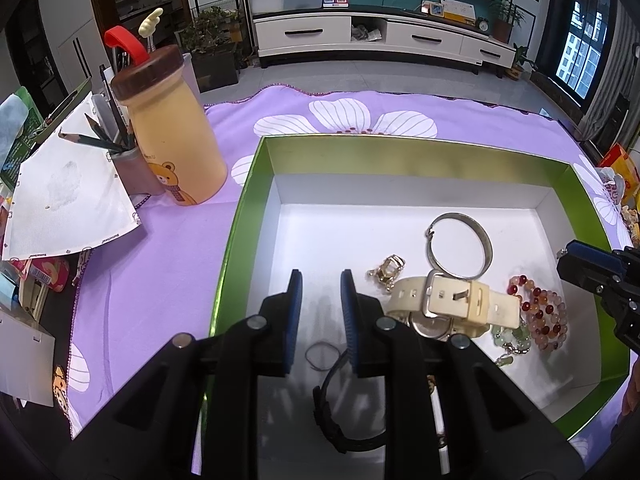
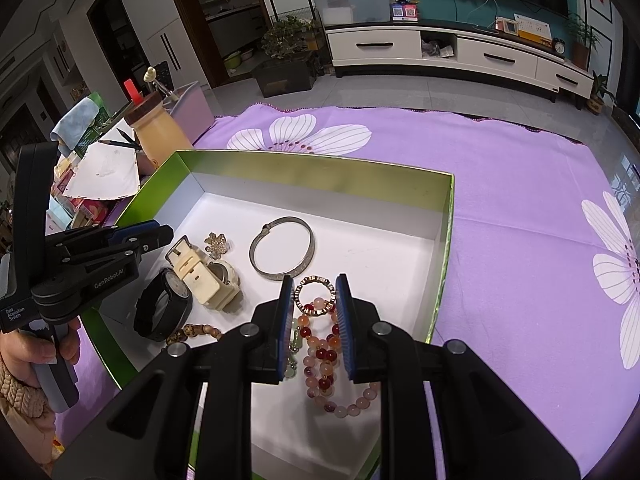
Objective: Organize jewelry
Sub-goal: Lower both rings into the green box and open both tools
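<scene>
Several pieces of jewelry lie in the green box (image 2: 312,168): a gold ring (image 2: 315,295) sits between the right tool's (image 2: 312,312) parted blue pads, above the beaded bracelet (image 2: 320,356). A silver bangle (image 2: 282,254) lies just beyond, the cream watch (image 1: 448,300) to its left. The left tool (image 1: 321,308), also open, hangs above a thin loop (image 1: 322,356) and black watch (image 1: 340,412).

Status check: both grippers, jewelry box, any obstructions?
Left gripper open, empty, over box. Right gripper open, straddling gold ring and bead bracelet. Cream watch and bangle close by.
</scene>
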`<move>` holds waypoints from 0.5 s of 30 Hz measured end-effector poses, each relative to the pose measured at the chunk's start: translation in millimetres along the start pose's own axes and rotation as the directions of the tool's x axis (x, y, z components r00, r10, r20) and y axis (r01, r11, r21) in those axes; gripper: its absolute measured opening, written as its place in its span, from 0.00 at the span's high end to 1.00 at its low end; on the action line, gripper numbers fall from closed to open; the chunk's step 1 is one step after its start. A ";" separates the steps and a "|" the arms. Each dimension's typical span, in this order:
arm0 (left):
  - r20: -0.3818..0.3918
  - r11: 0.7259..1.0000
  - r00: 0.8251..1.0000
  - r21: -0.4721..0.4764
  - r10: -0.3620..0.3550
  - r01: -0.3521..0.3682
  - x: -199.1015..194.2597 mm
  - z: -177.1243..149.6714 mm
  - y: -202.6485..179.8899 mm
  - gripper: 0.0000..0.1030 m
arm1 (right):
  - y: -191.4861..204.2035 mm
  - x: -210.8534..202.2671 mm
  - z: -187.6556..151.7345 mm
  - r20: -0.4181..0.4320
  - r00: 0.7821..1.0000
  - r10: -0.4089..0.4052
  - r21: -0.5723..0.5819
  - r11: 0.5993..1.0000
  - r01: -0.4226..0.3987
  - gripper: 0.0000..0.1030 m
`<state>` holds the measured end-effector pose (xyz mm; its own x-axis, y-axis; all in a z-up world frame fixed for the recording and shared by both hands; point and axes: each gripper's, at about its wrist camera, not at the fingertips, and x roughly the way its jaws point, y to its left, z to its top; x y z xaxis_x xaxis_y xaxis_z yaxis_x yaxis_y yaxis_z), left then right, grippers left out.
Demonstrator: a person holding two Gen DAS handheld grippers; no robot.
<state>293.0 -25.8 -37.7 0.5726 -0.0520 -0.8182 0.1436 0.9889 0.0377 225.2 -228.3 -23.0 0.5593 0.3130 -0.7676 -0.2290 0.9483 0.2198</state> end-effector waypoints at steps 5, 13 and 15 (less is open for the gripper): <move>-0.003 1.000 1.000 -0.005 0.000 0.000 -0.1 0.4 2.7 0.80 | 0.1 0.3 0.2 -0.003 1.000 -0.002 0.000 1.000 0.002 0.79; 0.018 1.000 1.000 0.001 0.006 -0.006 -9.2 0.3 0.2 0.64 | 2.1 -2.3 0.1 0.006 1.000 -0.003 -0.004 1.000 0.003 0.79; 0.027 1.000 1.000 0.004 0.006 -0.006 -13.4 0.7 -1.5 0.59 | 5.4 -5.7 -0.5 0.013 1.000 -0.005 -0.012 1.000 0.005 0.79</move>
<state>285.6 -26.7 -26.4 0.5948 -0.0496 -0.8024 0.1434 0.9886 0.0452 220.3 -225.0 -17.8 0.5707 0.3086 -0.7609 -0.2354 0.9493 0.2084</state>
